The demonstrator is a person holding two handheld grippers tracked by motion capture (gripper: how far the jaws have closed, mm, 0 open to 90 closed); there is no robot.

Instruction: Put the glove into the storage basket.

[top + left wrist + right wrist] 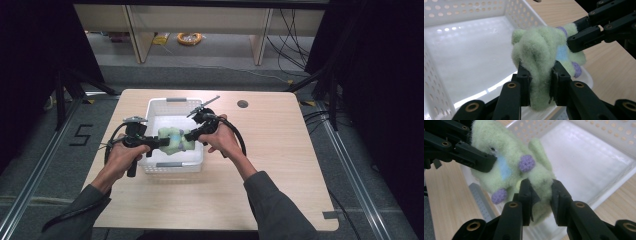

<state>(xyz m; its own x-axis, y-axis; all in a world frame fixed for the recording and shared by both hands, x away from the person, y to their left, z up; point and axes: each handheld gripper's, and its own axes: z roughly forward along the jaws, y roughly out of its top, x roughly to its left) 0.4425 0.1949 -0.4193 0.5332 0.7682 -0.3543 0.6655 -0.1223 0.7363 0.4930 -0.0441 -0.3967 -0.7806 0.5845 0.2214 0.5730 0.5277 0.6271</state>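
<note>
**High view: green plush toy held by both claws over the basket**

High view shows the left claw and the right claw each clamped on the pale green plush toy, one at either end. The toy hangs between them above the front half of the white basket, which sits left of centre on the worktop. Its long axis runs claw to claw, neither hand nearer. The basket floor lies straight below, so lowering looks the likely move.
</note>
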